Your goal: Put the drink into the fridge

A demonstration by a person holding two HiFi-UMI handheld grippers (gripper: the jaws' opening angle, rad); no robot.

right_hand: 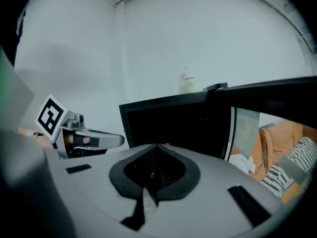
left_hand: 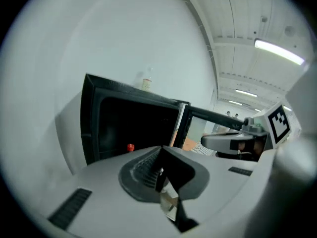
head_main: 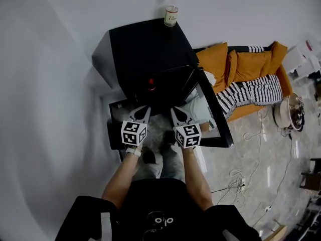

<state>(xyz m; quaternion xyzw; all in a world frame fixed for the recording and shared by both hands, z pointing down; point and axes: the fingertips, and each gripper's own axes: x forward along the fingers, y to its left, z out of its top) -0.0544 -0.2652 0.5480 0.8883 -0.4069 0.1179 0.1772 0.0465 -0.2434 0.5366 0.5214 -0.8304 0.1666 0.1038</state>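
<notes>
While left gripper (left_hand: pixel 161 151) and right gripper (right_hand: pixel 157 148) jaws are pressed together, only the head view shows cables (head_main: pixel 260 134)

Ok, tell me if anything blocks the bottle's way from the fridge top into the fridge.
Nothing visible does. The bottle stands alone on top of the fridge, the door hangs open, and in the dark interior only a small red object shows, low down.

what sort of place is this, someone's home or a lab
Probably a lived-in room, perhaps a staged test space: an orange sofa with a striped throw, a small black fridge standing open, and loose cables across the glossy floor.
</notes>
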